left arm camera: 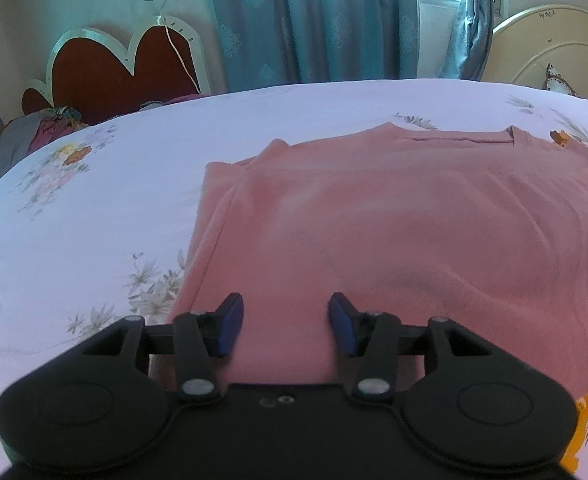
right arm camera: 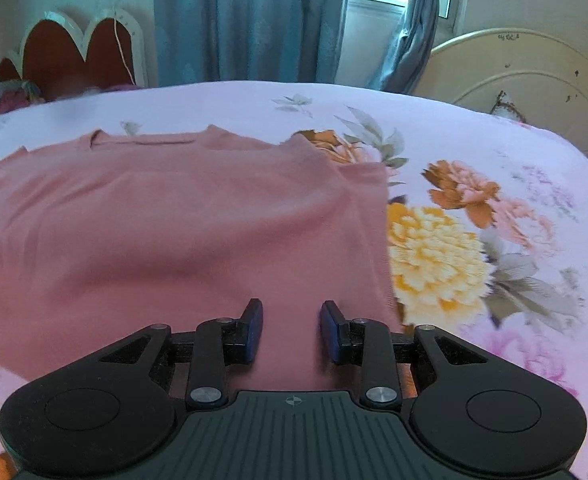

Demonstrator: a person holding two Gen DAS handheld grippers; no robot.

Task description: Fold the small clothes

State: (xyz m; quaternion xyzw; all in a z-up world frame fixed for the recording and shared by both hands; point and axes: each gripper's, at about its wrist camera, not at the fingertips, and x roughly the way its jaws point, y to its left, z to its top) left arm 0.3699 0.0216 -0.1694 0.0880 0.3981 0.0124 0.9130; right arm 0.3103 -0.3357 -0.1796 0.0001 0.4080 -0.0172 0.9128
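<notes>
Black linkage arms of the left gripper point(left arm camera: 285, 322) are filling the bottom of the left wrist view, its blue-padded fingers point(left arm camera: 229, 324) standing spread apart with nothing pinched between them. They are hovering over the near hem of a pink T-shirt point(left arm camera: 394, 224), which is lying flat on a floral bedsheet point(left arm camera: 73, 208) with its neckline at the far side and its sleeves folded in. Over the same hem, near the shirt's right edge, the right gripper point(right arm camera: 291, 328) is likewise standing spread, its blue pads point(right arm camera: 255, 330) holding nothing; whether they are touching the pink T-shirt point(right arm camera: 173, 216) cannot be told. Large orange and yellow flowers are showing on the floral bedsheet point(right arm camera: 494, 152) beside it. Teal curtains point(left arm camera: 314, 20) are hanging behind the bed, next to a red heart-shaped headboard point(left arm camera: 105, 68).
</notes>
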